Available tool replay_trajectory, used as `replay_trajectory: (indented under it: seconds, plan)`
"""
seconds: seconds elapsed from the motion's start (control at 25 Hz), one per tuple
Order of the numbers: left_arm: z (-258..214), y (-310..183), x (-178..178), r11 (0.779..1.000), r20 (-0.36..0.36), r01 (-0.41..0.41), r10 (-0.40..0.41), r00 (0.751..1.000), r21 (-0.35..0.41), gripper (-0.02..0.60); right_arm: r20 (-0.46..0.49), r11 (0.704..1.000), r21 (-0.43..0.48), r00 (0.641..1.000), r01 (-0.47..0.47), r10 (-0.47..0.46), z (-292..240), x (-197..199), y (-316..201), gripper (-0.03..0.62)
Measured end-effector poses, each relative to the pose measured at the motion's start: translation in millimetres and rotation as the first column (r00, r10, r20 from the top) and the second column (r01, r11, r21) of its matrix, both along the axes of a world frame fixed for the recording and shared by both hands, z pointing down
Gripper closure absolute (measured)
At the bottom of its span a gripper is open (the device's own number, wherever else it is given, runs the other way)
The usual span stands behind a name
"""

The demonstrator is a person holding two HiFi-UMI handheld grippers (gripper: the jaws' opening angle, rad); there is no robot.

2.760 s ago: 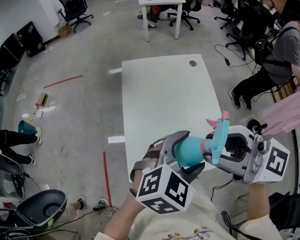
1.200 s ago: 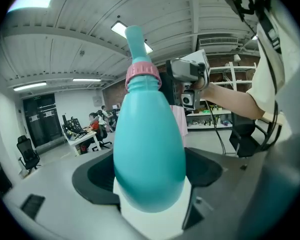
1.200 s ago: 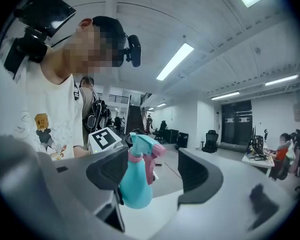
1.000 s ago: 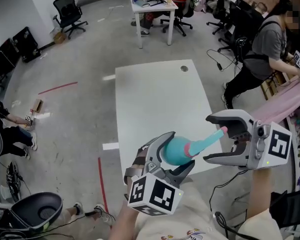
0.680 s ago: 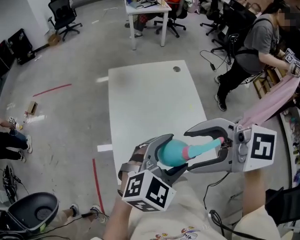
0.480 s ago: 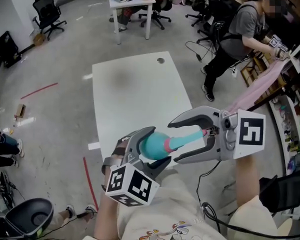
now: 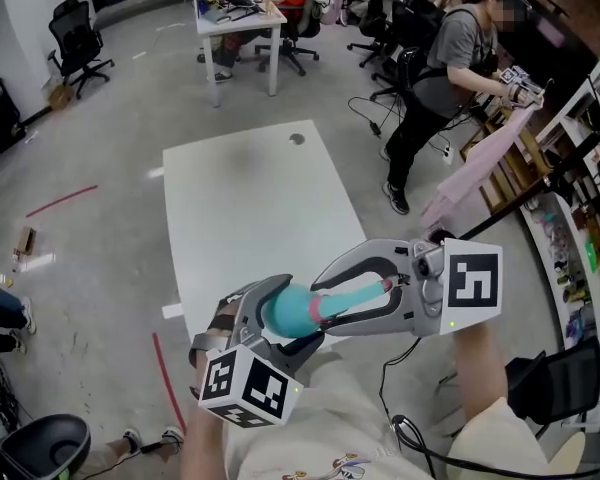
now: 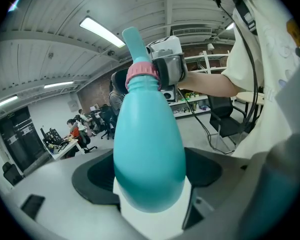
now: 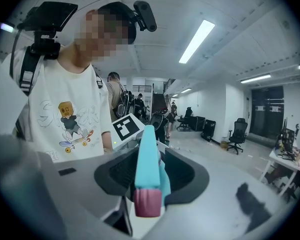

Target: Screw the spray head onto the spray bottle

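A teal spray bottle [image 7: 280, 306] lies sideways in the air over my lap, and my left gripper [image 7: 288, 318] is shut on its body. In the left gripper view the bottle [image 8: 149, 144] fills the space between the jaws. A pink collar [image 8: 142, 75] sits on its neck, with the teal spray head [image 8: 135, 44] beyond it. My right gripper [image 7: 330, 303] comes in from the right. Its jaws are closing, with the spray head [image 7: 358, 293] between them. In the right gripper view both pads lie against the spray head [image 9: 146, 154], whose pink tip [image 9: 148, 203] points at the camera.
A white table [image 7: 250, 208] stands just beyond my hands. A person [image 7: 450, 58] works at shelves on the right. At the back stand a desk with chairs [image 7: 235, 18] and an office chair [image 7: 75, 38]. A black round base [image 7: 30, 448] sits at the lower left.
The right gripper has moved left over the spray head and its jaws have narrowed from wide open onto it. The left gripper still holds the bottle. The head view has swung right.
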State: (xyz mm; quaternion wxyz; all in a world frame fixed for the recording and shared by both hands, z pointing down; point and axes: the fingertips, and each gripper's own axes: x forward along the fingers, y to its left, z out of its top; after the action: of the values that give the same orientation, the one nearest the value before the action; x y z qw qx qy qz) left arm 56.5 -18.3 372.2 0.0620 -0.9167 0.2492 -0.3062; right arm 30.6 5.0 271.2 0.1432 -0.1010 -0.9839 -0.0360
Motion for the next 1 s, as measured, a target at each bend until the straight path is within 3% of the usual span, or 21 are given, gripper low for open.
replay_trajectory:
  seconds: [0.08, 0.24, 0.44, 0.64, 0.76, 1.0]
  plan:
    - [1.9, -0.3, 0.9, 1.0, 0.004, 0.009, -0.009, 1.0, -0.005, 0.176, 0.001, 1.0, 0.003, 1.0, 0.003, -0.003, 1.3, 1.3, 1.9, 0.456]
    - [7.4, -2.0, 3.5, 0.999, 0.023, 0.033, -0.033, 0.999, -0.026, 0.176, -0.013, 1.0, 0.02, 1.0, -0.021, 0.021, 4.0, 3.1, 0.2, 0.459]
    - [18.3, -3.6, 1.2, 0.995, 0.103, 0.078, -0.072, 0.992, -0.055, 0.176, -0.179, 0.994, 0.1, 0.982, -0.036, 0.054, 24.0, 11.6, -2.8, 0.459]
    - [31.0, 0.5, -0.6, 0.996, 0.195, 0.073, -0.062, 0.979, -0.052, 0.176, -0.305, 0.985, 0.17, 0.952, 0.018, 0.035, 39.7, 15.2, 2.0, 0.461]
    - [30.6, 1.0, 1.6, 0.997, 0.169, 0.06, -0.05, 0.984, -0.055, 0.176, -0.305, 0.987, 0.156, 0.952, 0.036, 0.014, 39.6, 15.4, 1.7, 0.46]
    - [24.7, 4.2, 1.9, 0.998, 0.097, 0.005, 0.001, 0.995, -0.059, 0.176, -0.228, 0.998, 0.044, 0.973, 0.041, -0.03, 33.7, 16.0, 1.2, 0.461]
